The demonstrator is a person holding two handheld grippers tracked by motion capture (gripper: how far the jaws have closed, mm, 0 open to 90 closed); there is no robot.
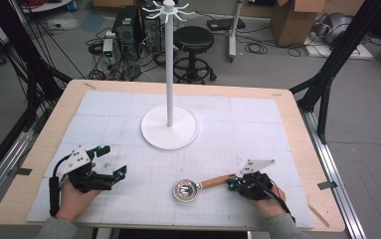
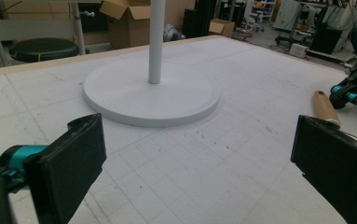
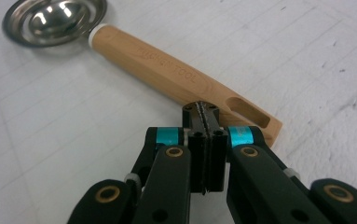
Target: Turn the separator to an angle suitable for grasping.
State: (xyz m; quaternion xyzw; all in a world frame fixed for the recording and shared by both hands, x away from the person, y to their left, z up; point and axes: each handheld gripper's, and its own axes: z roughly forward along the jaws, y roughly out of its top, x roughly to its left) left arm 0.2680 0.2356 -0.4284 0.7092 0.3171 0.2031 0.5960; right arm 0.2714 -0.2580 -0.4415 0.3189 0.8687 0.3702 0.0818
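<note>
A ladle with a shiny metal bowl (image 1: 186,190) and a wooden handle (image 1: 217,181) lies flat on the white mat near the front edge. My right gripper (image 1: 233,183) is shut, its jaws pressed together with nothing between them. In the right gripper view its tips (image 3: 200,108) rest at the slotted end of the handle (image 3: 167,74), with the bowl (image 3: 55,21) at the far end. My left gripper (image 1: 112,161) is held open at the front left, its jaws (image 2: 197,140) wide apart over bare mat. The handle's end (image 2: 325,108) lies far off to its right.
A white stand with a round base (image 1: 150,130) and a tall pole (image 1: 169,74) topped by hooks (image 1: 168,10) stands mid-table. The mat (image 1: 257,124) covers a wooden tabletop (image 1: 302,149). A black stool (image 1: 193,40) and cardboard boxes (image 1: 292,20) are on the floor beyond.
</note>
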